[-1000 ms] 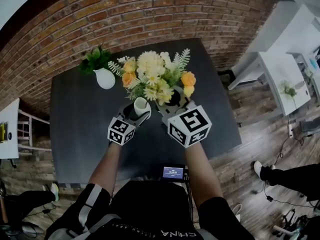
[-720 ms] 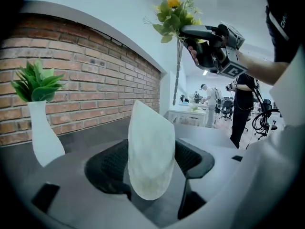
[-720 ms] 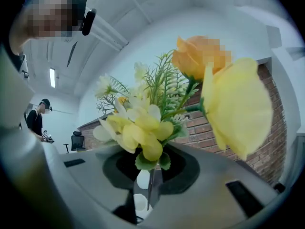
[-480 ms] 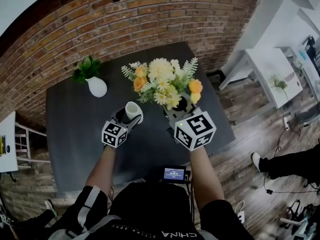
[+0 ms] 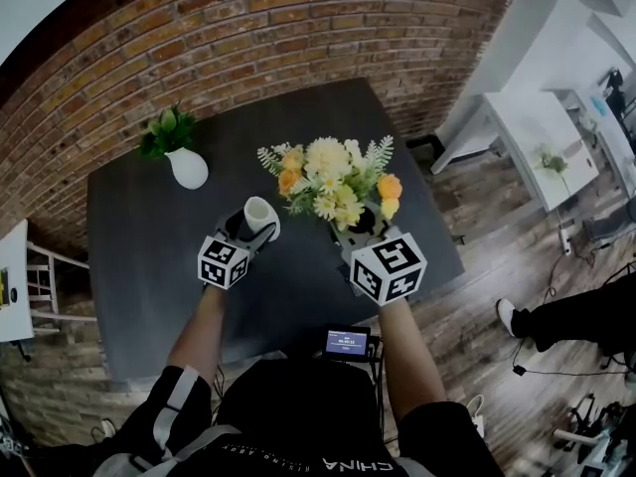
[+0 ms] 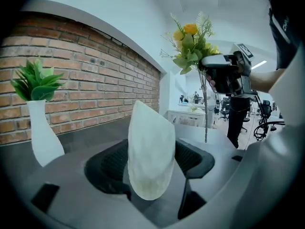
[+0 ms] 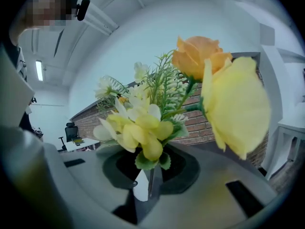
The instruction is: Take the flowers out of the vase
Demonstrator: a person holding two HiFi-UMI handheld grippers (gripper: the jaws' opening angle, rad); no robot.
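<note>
- Over the dark bench (image 5: 149,266), in the head view, the flowers (image 5: 336,179) are already clear of the vase (image 5: 258,214); the bunch sits just to its right, apart from its mouth.
- The left gripper (image 5: 252,229) is clamped round the white vase. The right gripper (image 5: 360,225) is pinched in under the blooms.
- A second vase (image 5: 186,168) with green leaves stands well apart, near the brick wall.
- From the left gripper view, the vase fills the gap between the fingers (image 6: 107,163), with the dark pads pressed against both its sides.
- It looks smooth and hard, probably breakable and a little slippery, so a grip low on the wide body seems safer than one at the neck.
- Beyond it the bunch is held high. Its thin stems (image 6: 205,113) hang free, touching neither the vase nor the bench.
- Along the right gripper view, the fingers (image 7: 183,171) are nearly together, closed on the stems just below the lowest yellow bloom, and the heads fan out above and ahead of them.
- The bunch is likely light but top-heavy. The stems look thin and fairly stiff, and could swivel in a narrow pinch.
- The hold belongs on the gathered stems close under the heads. The petals and fern sprigs look soft and would crush.
</note>
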